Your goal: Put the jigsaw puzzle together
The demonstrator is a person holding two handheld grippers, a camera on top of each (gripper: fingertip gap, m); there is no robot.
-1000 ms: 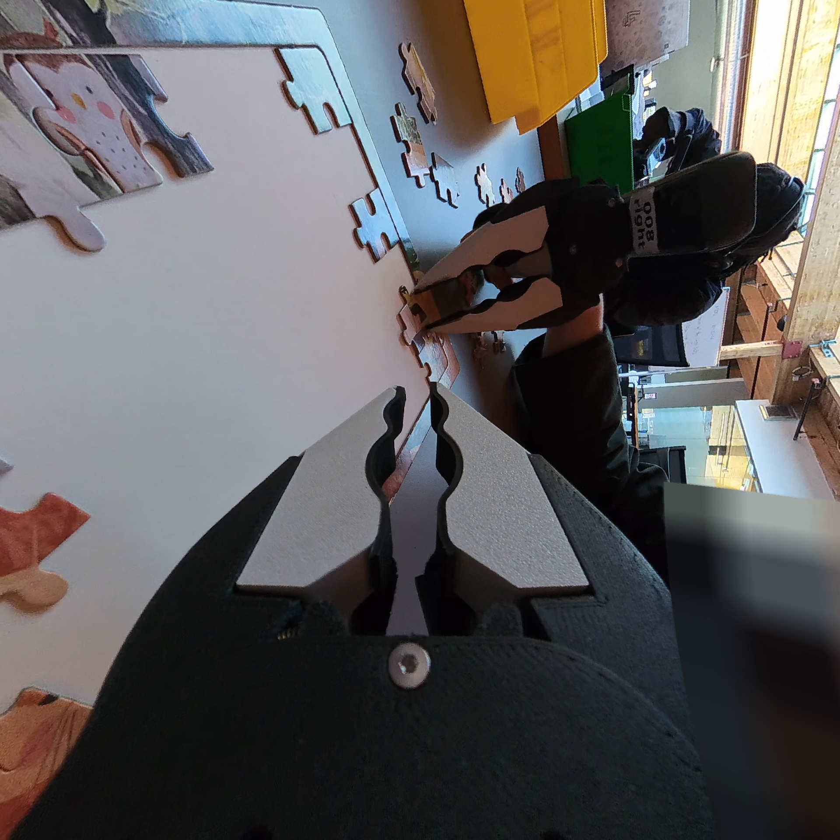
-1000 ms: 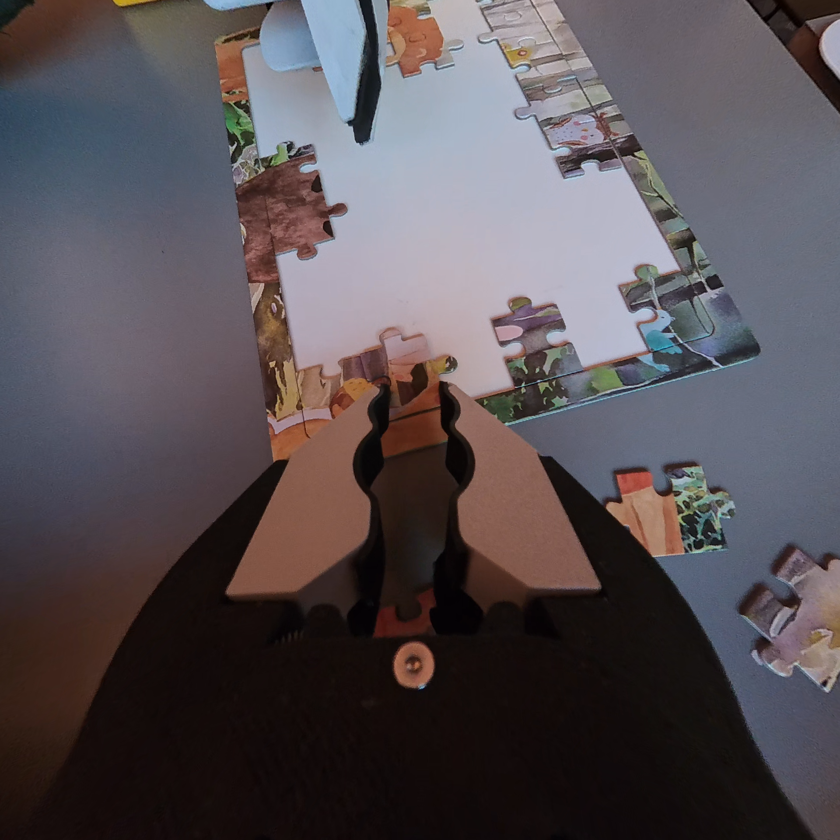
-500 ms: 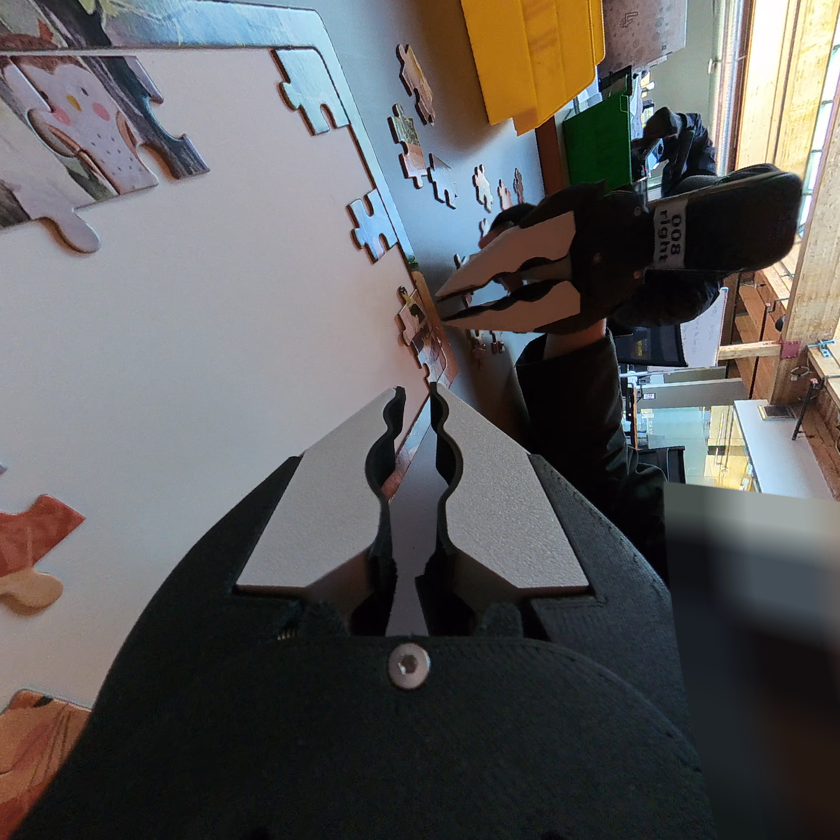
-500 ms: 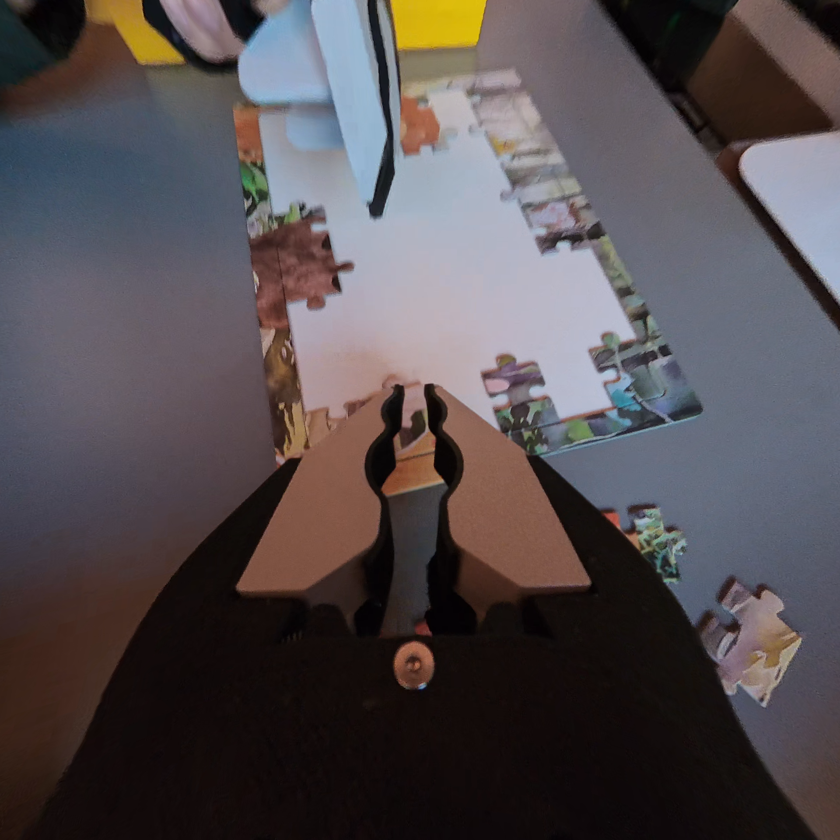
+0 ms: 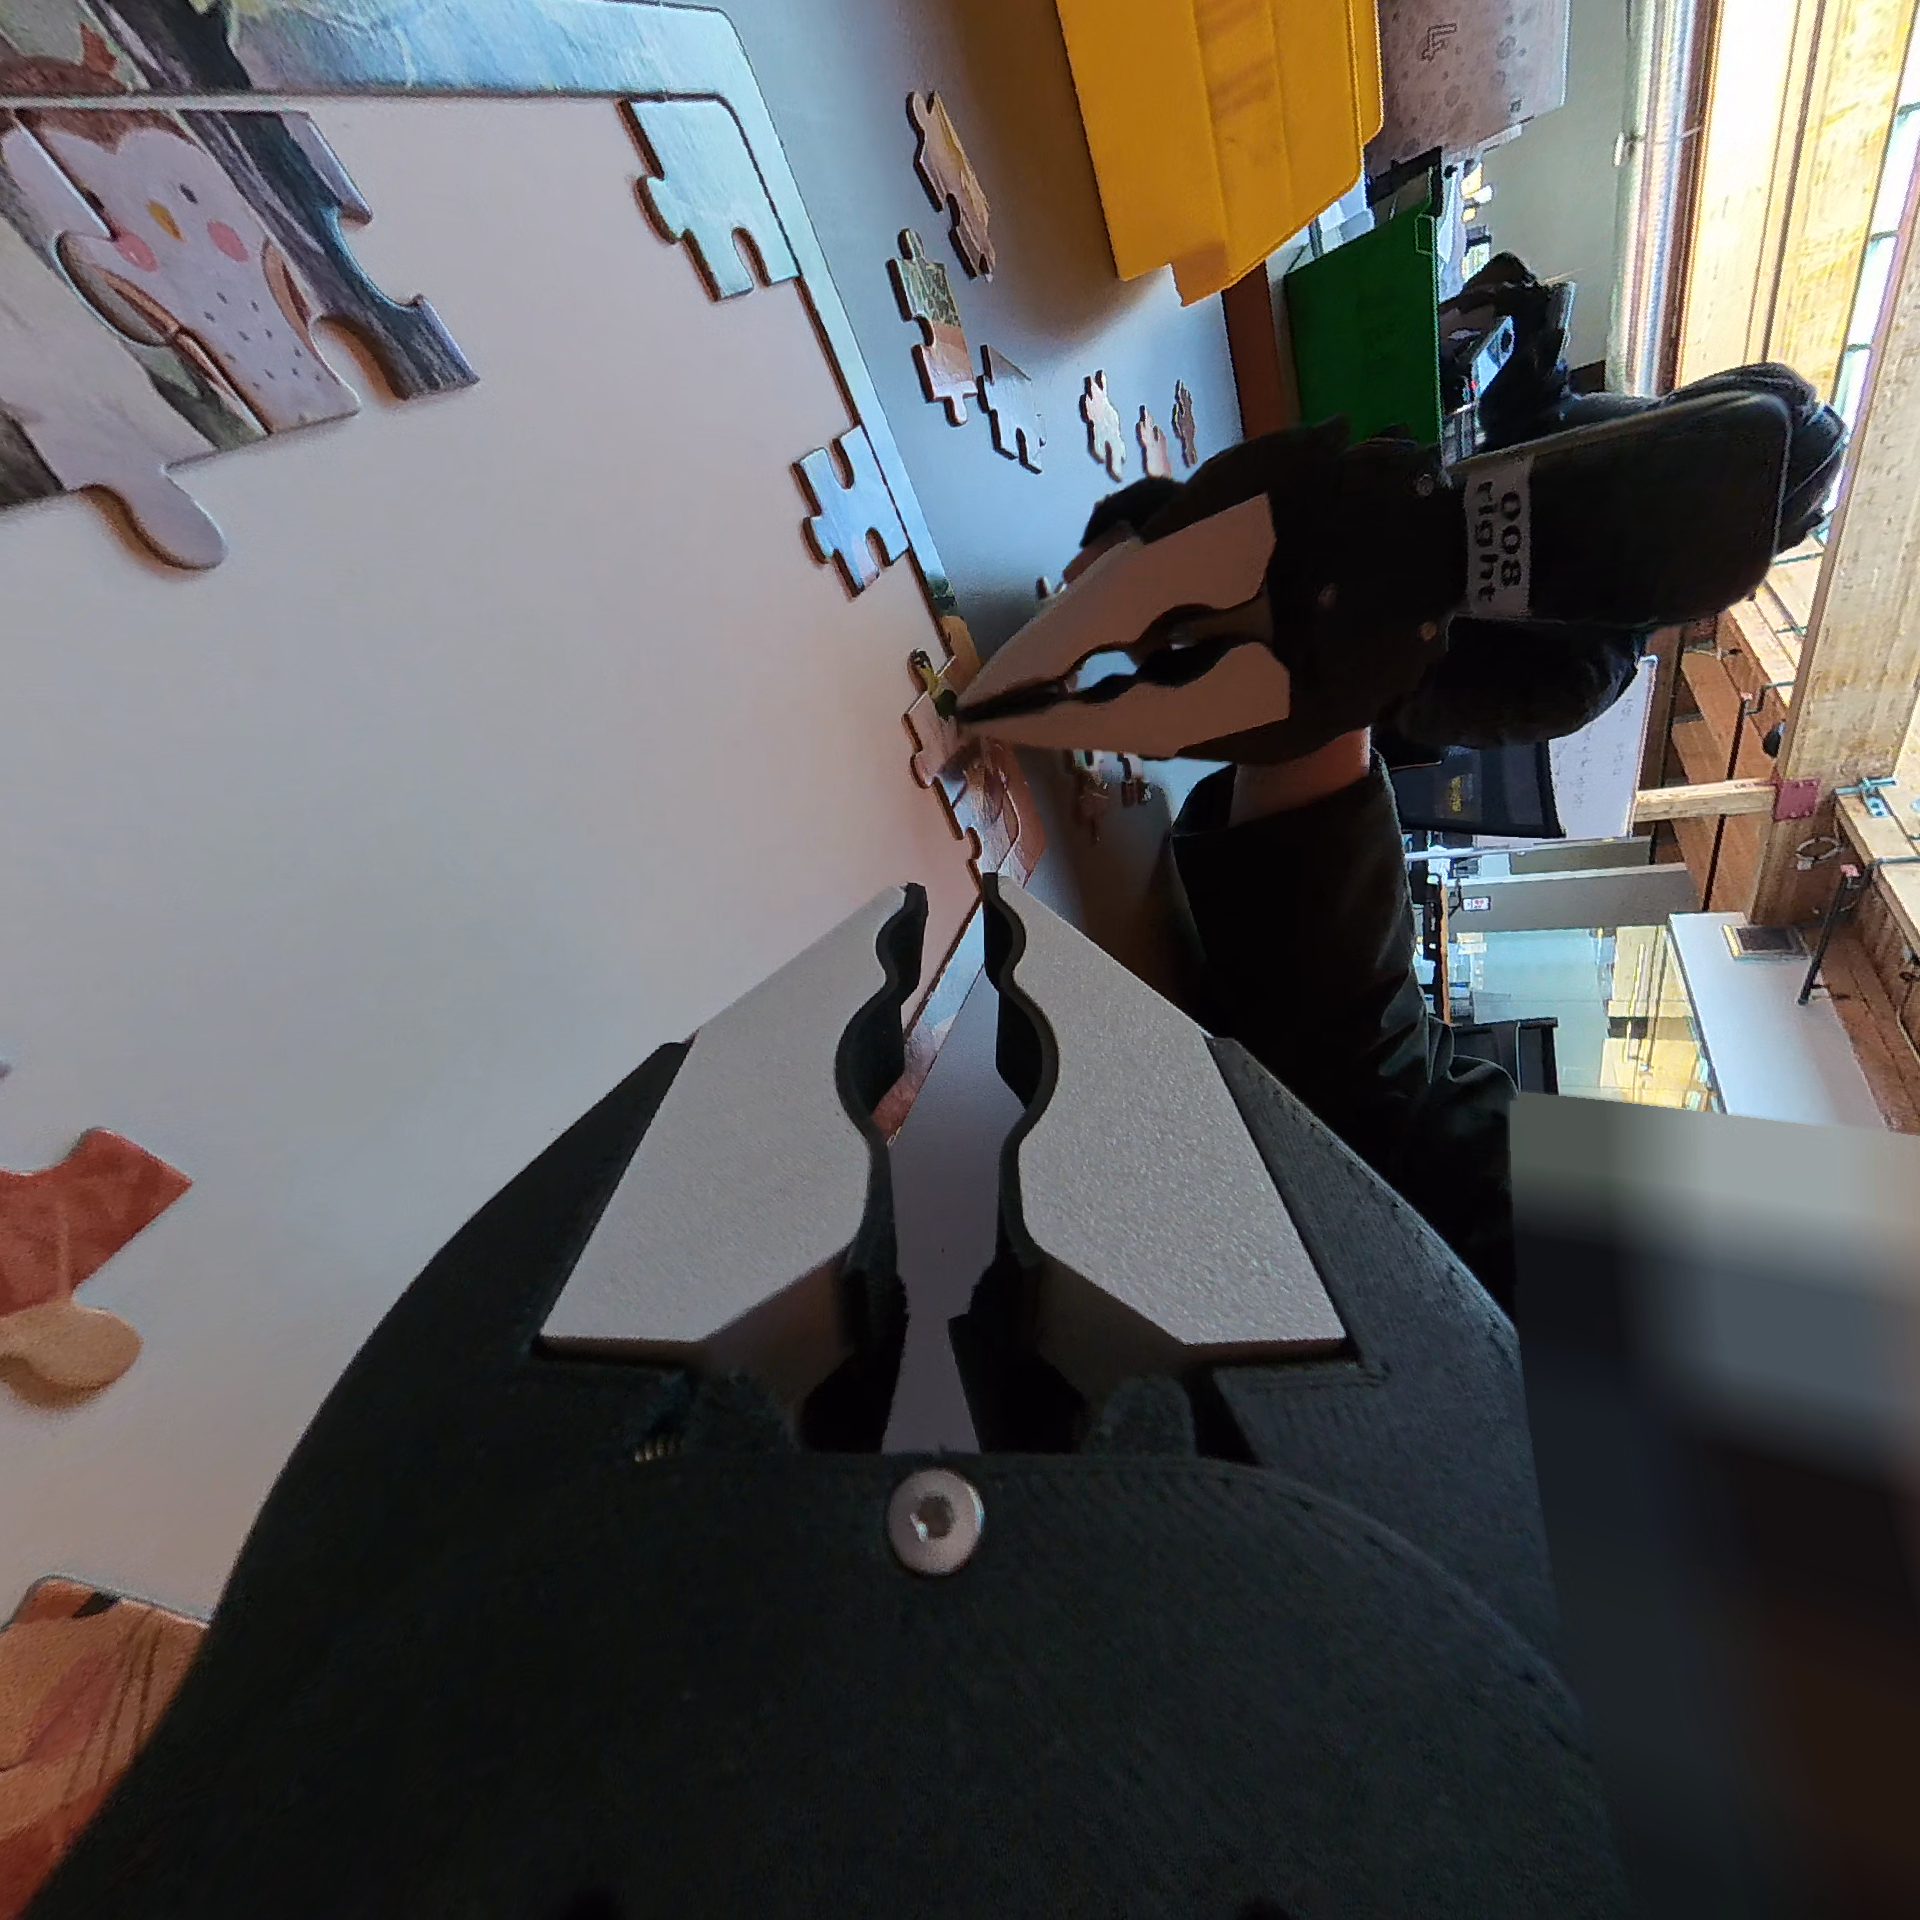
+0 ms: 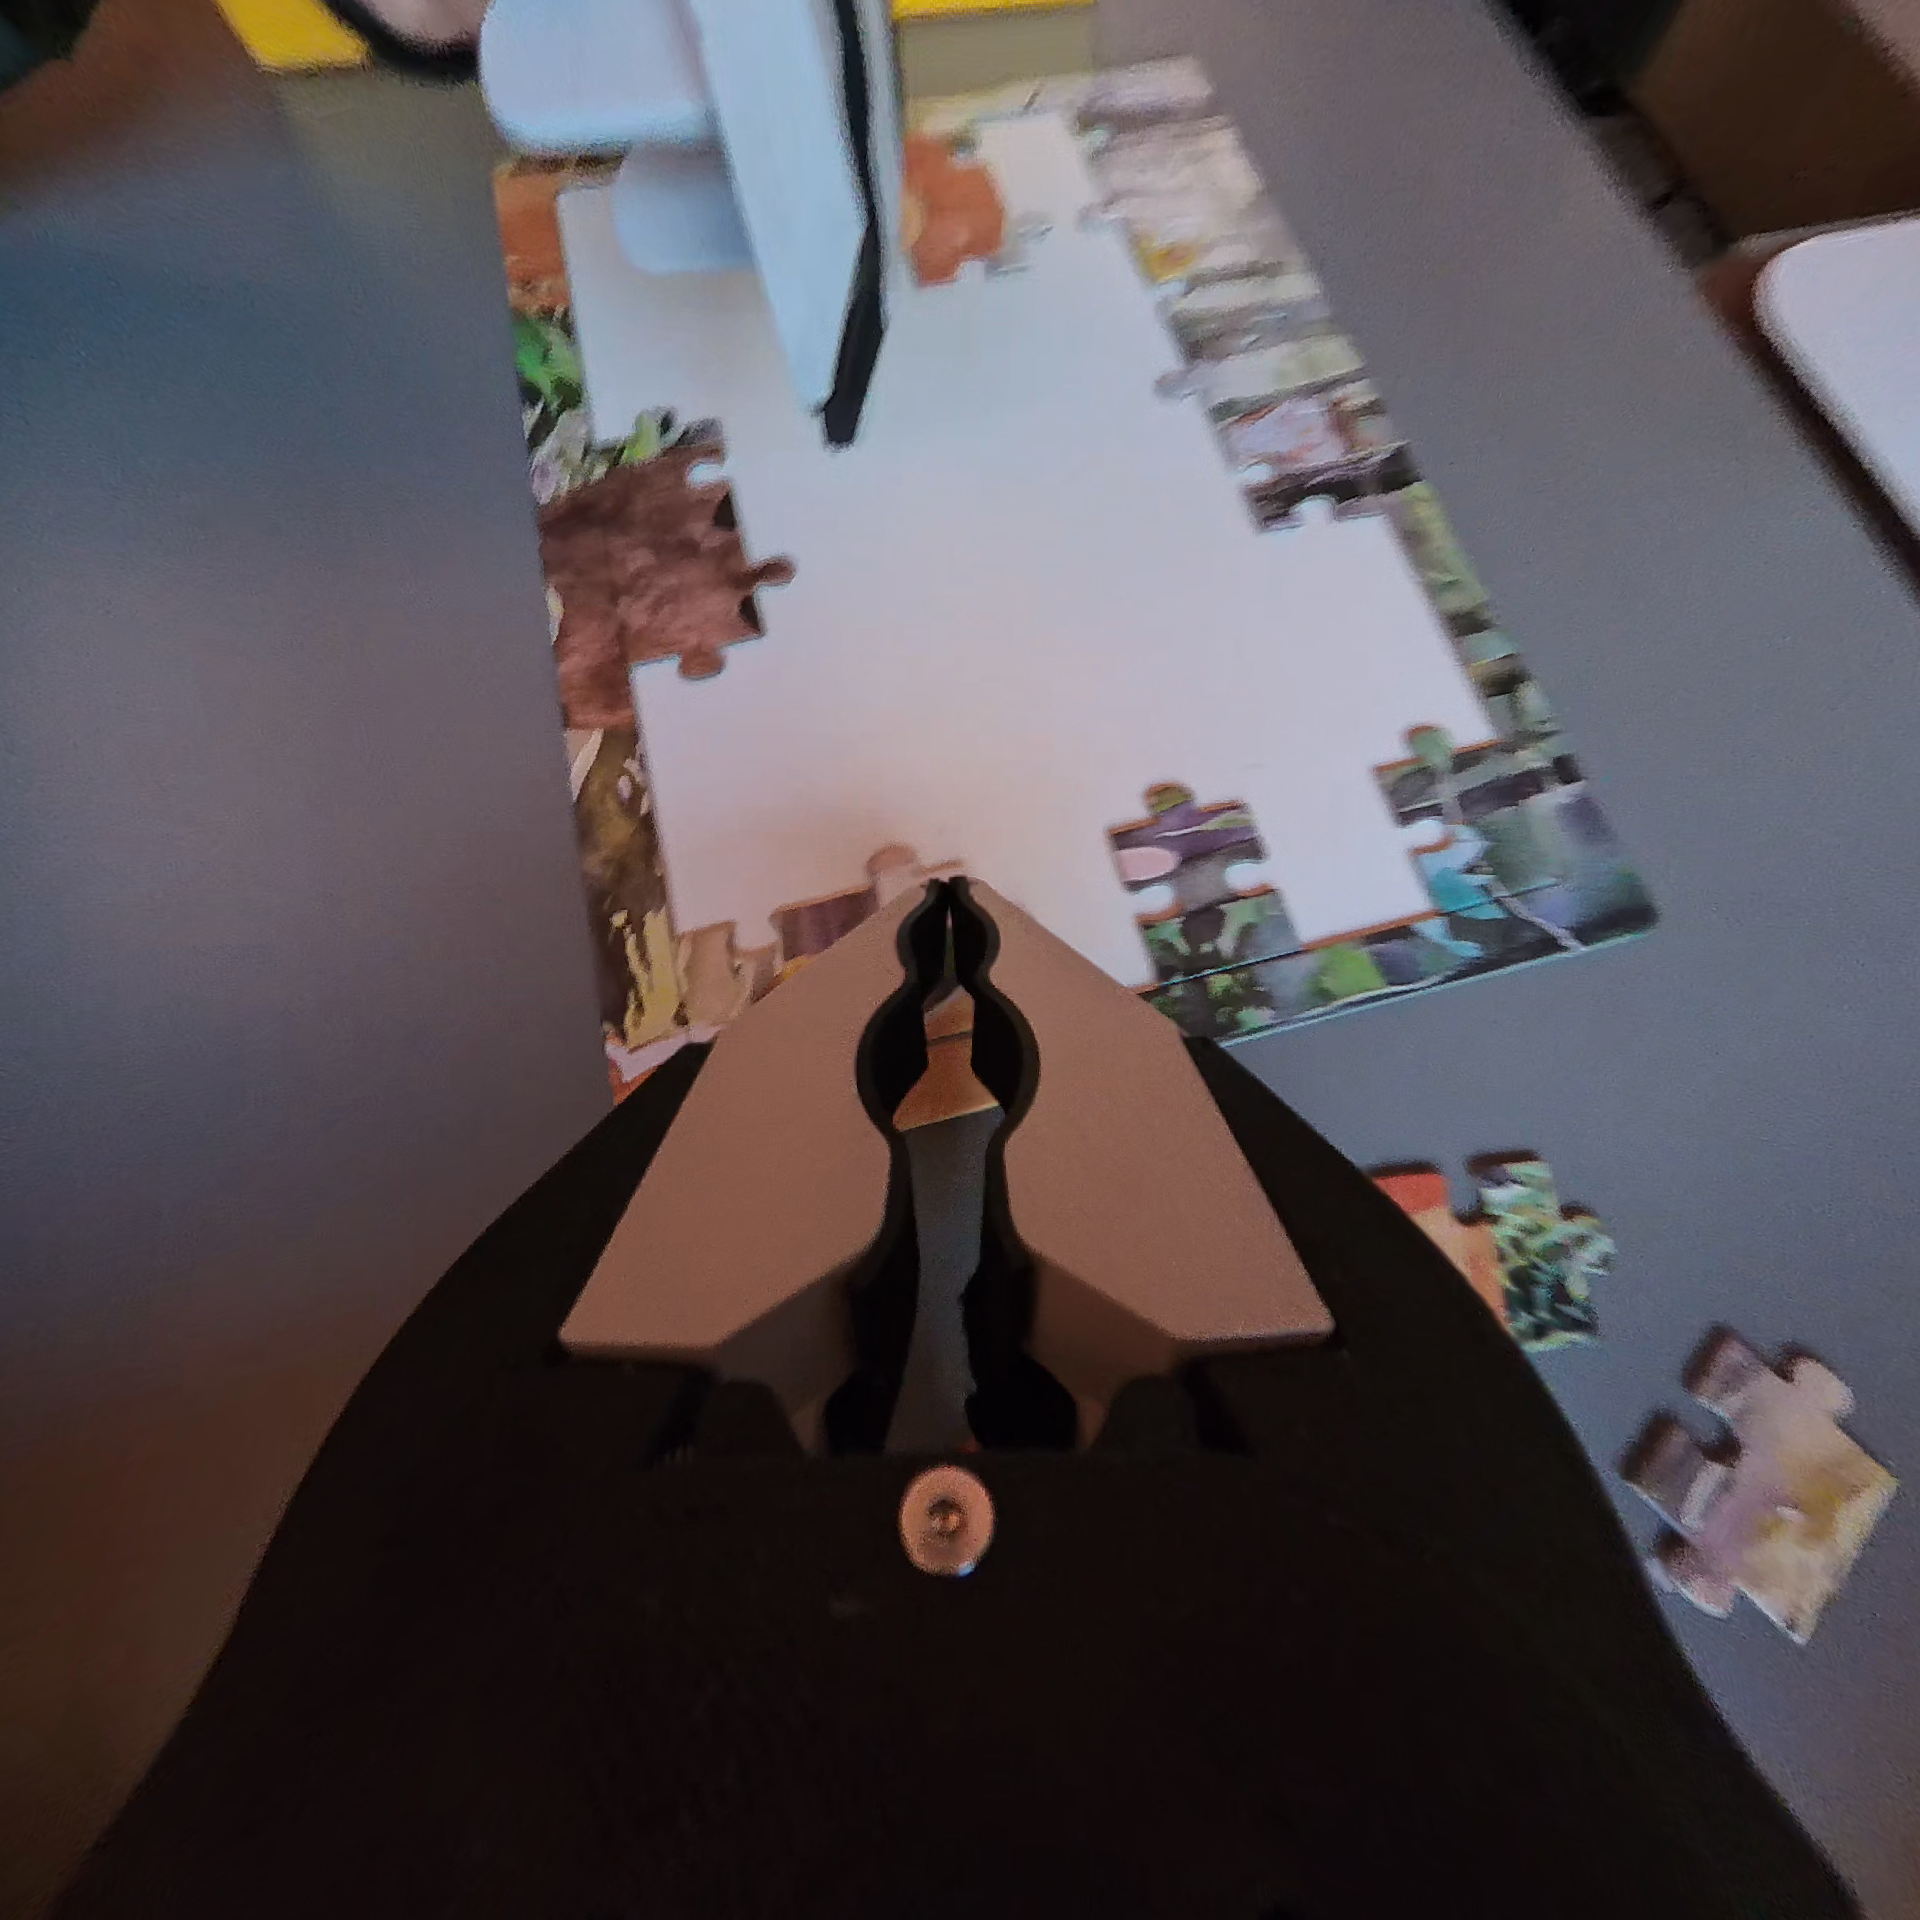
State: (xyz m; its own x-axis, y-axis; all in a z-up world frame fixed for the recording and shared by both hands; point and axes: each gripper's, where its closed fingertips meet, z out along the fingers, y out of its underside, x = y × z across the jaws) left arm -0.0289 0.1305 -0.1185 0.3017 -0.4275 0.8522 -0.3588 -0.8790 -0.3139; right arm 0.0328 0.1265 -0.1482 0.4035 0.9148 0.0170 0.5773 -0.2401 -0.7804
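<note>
The puzzle board lies on the grey table, its white middle bare and pieces set along its rim. My right gripper is shut with nothing between the tips. The tips rest on a brown-and-orange piece in the board's near edge. The left wrist view shows the right gripper with its tips touching that piece. My left gripper is empty, its jaws a narrow gap apart, low over the board's side edge. It shows at the far end in the right wrist view.
Two loose pieces lie on the table right of my right gripper. Several more loose pieces lie beyond the board, near a yellow bin and a green box. A person's dark sleeve is behind the right gripper. There is about 8 cm between the tips of the two grippers.
My right gripper was open at the board's near edge, lifted back while narrowing, and is now shut with its tips down on the edge piece. The left gripper has not moved.
</note>
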